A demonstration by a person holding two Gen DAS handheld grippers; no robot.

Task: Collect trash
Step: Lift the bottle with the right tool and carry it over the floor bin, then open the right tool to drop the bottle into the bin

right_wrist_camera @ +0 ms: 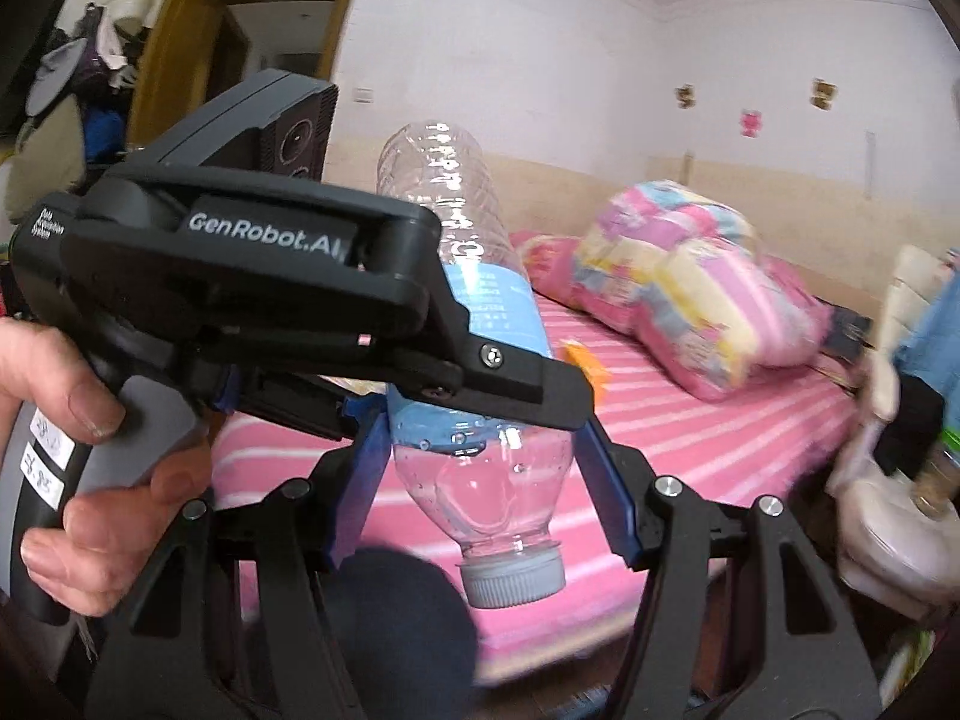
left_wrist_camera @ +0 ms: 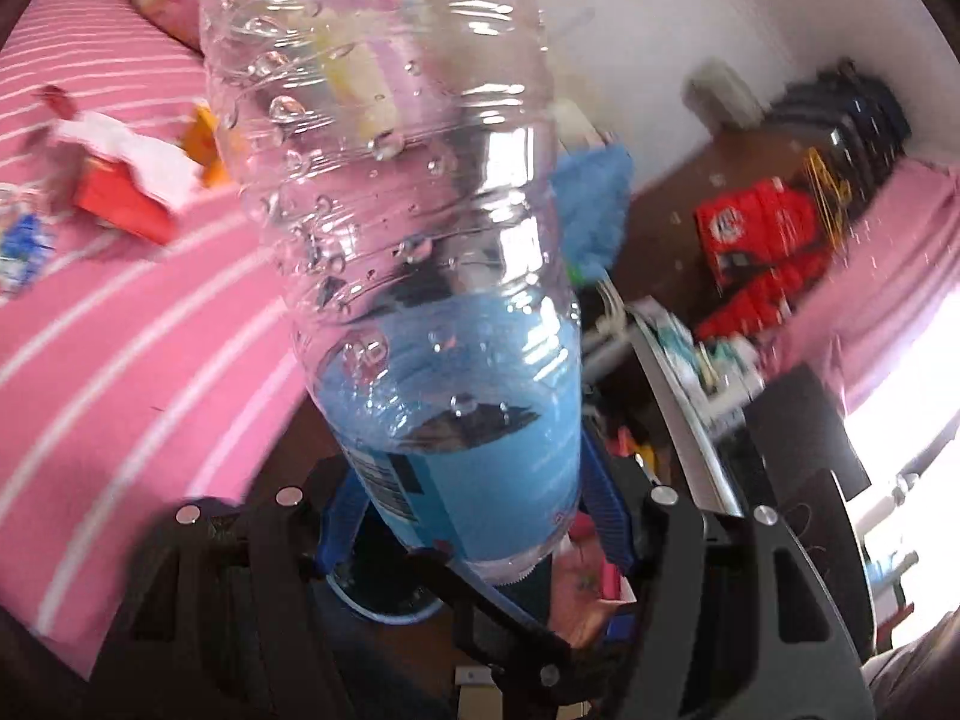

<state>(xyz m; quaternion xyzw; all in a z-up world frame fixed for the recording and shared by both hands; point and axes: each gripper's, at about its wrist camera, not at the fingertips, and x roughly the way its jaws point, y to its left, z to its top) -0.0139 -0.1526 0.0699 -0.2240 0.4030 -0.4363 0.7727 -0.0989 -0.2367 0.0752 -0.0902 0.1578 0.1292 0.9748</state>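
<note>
- Left gripper (left_wrist_camera: pixel 474 516) clamps the bottle (left_wrist_camera: pixel 390 180) at its blue label.
- Right gripper (right_wrist_camera: pixel 480 468) pinches its neck, cap (right_wrist_camera: pixel 513 576) at six o'clock.
- Pink bed (right_wrist_camera: pixel 690 420) behind.

We see a pink striped bed cover (right_wrist_camera: pixel 690 420) with a pastel quilt bundle (right_wrist_camera: pixel 690 294) on it. We spot a wooden door (right_wrist_camera: pixel 174 54) behind.

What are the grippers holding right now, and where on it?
One clear plastic bottle, cap end down, held by both: the left gripper clamps the blue label, the right gripper grips the clear shoulder just above the cap.
</note>
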